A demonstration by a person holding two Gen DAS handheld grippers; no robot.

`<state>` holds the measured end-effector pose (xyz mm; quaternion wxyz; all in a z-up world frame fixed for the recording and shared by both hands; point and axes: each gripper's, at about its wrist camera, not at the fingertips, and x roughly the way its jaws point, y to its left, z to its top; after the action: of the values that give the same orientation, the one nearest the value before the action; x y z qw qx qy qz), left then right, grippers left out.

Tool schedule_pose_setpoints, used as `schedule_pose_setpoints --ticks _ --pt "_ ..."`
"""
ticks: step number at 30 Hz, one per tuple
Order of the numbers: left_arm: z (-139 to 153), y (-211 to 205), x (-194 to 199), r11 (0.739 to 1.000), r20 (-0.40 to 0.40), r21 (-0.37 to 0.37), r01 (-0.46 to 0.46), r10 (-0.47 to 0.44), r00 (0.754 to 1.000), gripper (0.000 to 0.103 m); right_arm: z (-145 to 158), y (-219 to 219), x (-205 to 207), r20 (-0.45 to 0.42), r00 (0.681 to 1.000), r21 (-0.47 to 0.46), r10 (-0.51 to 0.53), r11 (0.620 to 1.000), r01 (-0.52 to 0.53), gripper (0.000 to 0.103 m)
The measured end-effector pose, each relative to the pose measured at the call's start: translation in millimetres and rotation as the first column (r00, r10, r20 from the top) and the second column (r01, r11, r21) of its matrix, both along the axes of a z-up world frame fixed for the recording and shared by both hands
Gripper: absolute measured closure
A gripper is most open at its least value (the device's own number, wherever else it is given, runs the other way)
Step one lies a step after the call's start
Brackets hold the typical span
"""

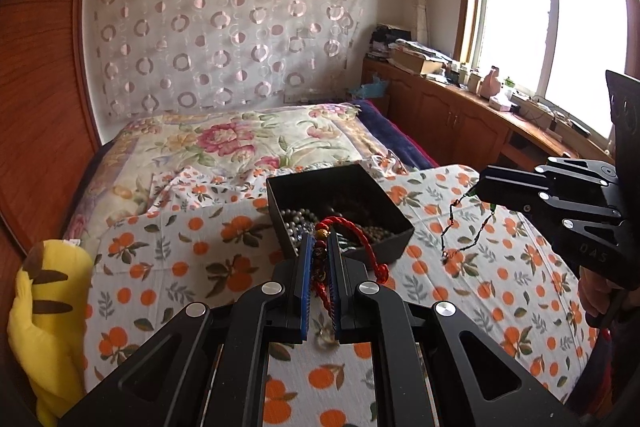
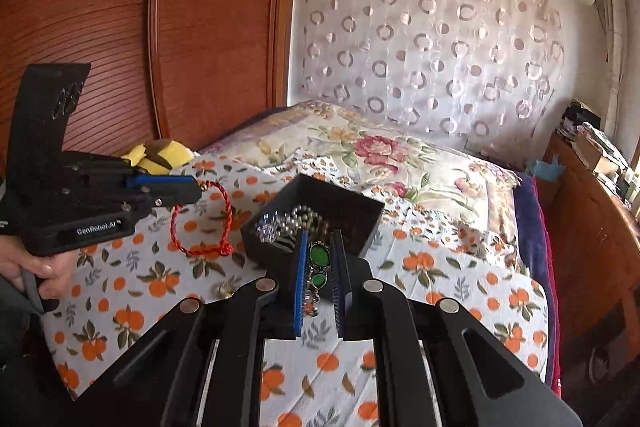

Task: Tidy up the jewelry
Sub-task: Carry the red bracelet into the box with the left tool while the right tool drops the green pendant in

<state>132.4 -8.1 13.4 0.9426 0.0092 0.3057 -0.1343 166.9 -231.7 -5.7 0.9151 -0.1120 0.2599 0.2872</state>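
A black open box sits on the orange-print bedspread and holds pearl and dark bead strands. My left gripper is shut on a red cord bracelet, which hangs in a loop just left of the box. My right gripper is shut on a green-stone necklace; its thin dark chain dangles above the bedspread right of the box.
A yellow plush toy lies at the bed's left edge by the wooden wardrobe. A floral quilt covers the far bed. A cluttered wooden cabinet runs under the window on the right.
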Motion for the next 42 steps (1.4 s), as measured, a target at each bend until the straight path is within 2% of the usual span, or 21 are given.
schedule_pose_setpoints --ticks 11,18,27,42 --pt "4.8 1.8 26.1 1.000 -0.001 0.000 -0.025 0.025 1.000 0.097 9.0 7.2 49.0 0.008 0.999 0.067 0.033 0.997 -0.033 0.090" --pt "5.4 -0.7 40.1 0.999 -0.007 0.016 -0.037 0.037 0.999 0.097 -9.7 14.8 77.2 -0.036 0.998 0.110 0.043 0.993 -0.039 0.090" --pt "3.0 -6.4 59.7 0.999 -0.022 0.026 -0.022 0.022 1.000 0.097 -37.6 16.8 93.0 -0.104 0.993 0.115 0.048 0.993 -0.037 0.090" --pt "-1.5 -16.4 105.5 0.998 -0.049 0.055 0.004 -0.001 0.999 0.097 -54.3 15.8 98.3 -0.157 0.987 0.081 0.035 0.996 -0.023 0.089"
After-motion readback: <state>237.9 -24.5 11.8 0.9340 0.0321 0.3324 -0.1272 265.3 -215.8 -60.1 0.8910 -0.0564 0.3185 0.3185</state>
